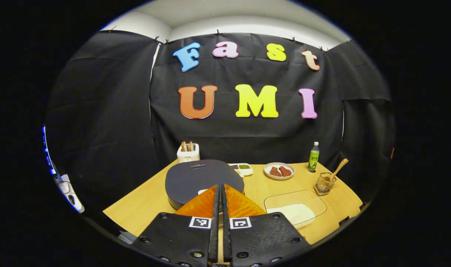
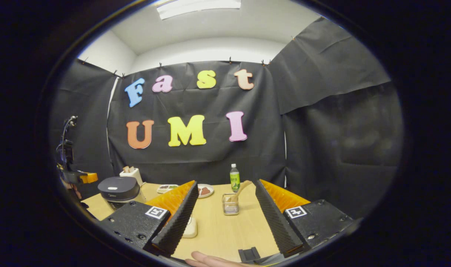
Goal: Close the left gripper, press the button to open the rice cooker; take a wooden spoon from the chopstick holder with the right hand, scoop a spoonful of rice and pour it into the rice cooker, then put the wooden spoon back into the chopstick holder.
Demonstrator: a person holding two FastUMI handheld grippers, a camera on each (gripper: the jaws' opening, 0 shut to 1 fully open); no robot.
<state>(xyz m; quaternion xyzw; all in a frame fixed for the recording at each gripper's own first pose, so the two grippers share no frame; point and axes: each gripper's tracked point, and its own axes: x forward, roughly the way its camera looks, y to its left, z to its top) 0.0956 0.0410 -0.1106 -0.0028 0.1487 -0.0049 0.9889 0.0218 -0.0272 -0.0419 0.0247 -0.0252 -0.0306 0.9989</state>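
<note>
The left gripper (image 1: 221,193) is seen with its two fingers brought together, nothing between them, poised just above and in front of the round dark-grey rice cooker (image 1: 199,178), whose flat lid is still down. The cooker lies straight ahead of and slightly below those closed fingers, so the coming press is judged to be a short forward and downward push; the button itself cannot be made out with certainty, though a small pale patch shows on the lid just beside the fingertips. In the right gripper view the cooker (image 2: 118,190) stands well off to the left, so the left gripper is clearly the nearer one for this step. The right gripper (image 2: 225,215) is held with its fingers wide apart and empty above the light wooden table (image 2: 218,230). Framed between them, farther along the table, stands the small wire-mesh chopstick holder (image 2: 230,208), with the pale wooden spoon (image 2: 241,190) leaning up and to the right out of it. The clear shallow tray of white rice (image 1: 295,209) lies on the table to the right of the cooker.
</note>
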